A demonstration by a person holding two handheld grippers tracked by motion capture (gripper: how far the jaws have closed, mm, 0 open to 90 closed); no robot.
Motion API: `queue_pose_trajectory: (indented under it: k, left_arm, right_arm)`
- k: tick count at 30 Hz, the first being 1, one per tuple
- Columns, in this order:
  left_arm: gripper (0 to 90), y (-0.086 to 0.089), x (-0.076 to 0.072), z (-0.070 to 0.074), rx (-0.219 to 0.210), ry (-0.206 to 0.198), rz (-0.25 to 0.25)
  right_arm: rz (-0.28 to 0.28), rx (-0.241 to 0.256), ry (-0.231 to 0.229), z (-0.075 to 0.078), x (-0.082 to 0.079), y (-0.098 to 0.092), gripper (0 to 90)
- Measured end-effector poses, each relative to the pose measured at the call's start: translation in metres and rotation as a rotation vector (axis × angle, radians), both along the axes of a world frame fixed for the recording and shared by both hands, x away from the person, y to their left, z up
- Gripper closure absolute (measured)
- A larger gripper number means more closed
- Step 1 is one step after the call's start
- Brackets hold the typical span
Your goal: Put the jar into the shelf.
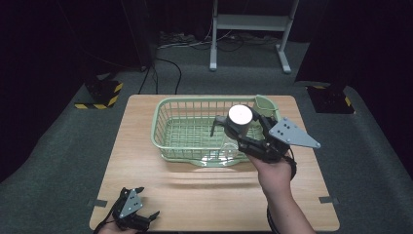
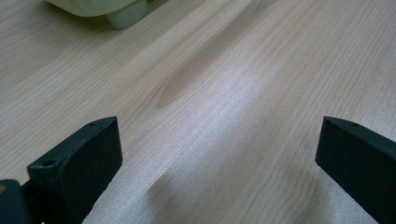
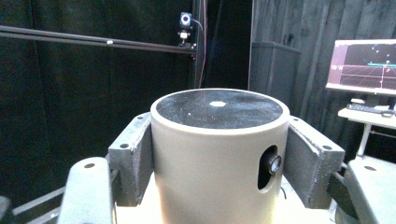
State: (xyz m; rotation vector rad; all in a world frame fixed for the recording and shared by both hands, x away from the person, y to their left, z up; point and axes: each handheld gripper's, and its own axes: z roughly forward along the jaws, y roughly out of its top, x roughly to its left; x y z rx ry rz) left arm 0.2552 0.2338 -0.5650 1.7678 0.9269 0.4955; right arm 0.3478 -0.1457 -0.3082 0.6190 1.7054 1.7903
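A grey-beige cylinder (image 1: 240, 122) with a flat pale end is held above the right part of a pale green wire basket (image 1: 160, 122), gripped from both sides by my right gripper (image 1: 242, 130). In the right gripper view the cylinder (image 3: 219, 154) stands upright between the jaws, with an oval hole in its side. My right gripper (image 3: 219, 140) is shut on it. At the table's front left corner, my left gripper (image 1: 146, 213) rests low and open. My left gripper (image 2: 219, 154) has only bare wood between its jaws, and a basket foot (image 2: 126, 14) shows far off.
The wooden table (image 1: 146, 170) carries the basket at its middle back, with a small green cup holder (image 1: 265, 103) on the basket's far right corner. Something clear (image 1: 225, 150) sits at the basket's front wall. Beyond the table stand a white frame (image 1: 248, 29) and striped bases (image 1: 100, 95).
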Motion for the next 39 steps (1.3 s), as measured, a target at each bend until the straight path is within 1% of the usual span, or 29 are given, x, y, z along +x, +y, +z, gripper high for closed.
queue_pose_trajectory:
  k: [4,6,9,14,15,17,19,25,30,32,39]
  left_arm:
    - [0.9,0.0,0.0,0.0,-0.006,-0.001,0.001]
    - [0.9,0.0,0.0,0.0,-0.001,-0.002,-0.003]
    - [0.9,0.0,0.0,0.0,-0.006,-0.002,-0.001]
    - [0.9,0.001,-0.001,0.0,-0.007,-0.004,-0.003]
    - [0.9,0.001,-0.001,0.0,-0.008,-0.004,-0.003]
    - [0.9,0.001,0.0,0.0,-0.012,-0.003,-0.002]
    - [0.9,0.001,-0.001,0.0,-0.012,-0.004,-0.002]
    - [0.9,0.001,-0.001,0.0,-0.01,-0.005,-0.003]
    - [0.9,0.001,-0.001,0.001,-0.015,-0.007,-0.004]
    - [0.8,0.001,-0.001,0.001,-0.02,-0.005,0.0]
    - [0.9,0.001,-0.001,0.001,-0.009,-0.006,-0.007]
  right_arm:
    - [-0.005,0.005,-0.009,0.002,0.007,0.007,32.9]
    - [-0.008,0.002,-0.008,0.002,0.012,0.01,32.9]
    - [-0.007,-0.01,-0.011,0.002,0.018,0.016,32.9]
    - [-0.009,-0.018,-0.007,0.0,0.025,0.022,32.9]
    - [-0.012,-0.024,0.0,-0.001,0.03,0.024,32.9]
    - [-0.014,-0.026,0.006,-0.002,0.034,0.026,32.9]
    - [-0.014,-0.037,0.005,-0.003,0.039,0.027,32.9]
    - [-0.021,-0.05,0.023,-0.01,0.055,0.033,32.9]
    - [-0.035,-0.051,0.03,-0.015,0.066,0.037,32.9]
    - [-0.04,-0.06,0.036,-0.018,0.073,0.039,32.9]
    - [-0.049,-0.089,0.082,-0.032,0.09,0.047,32.9]
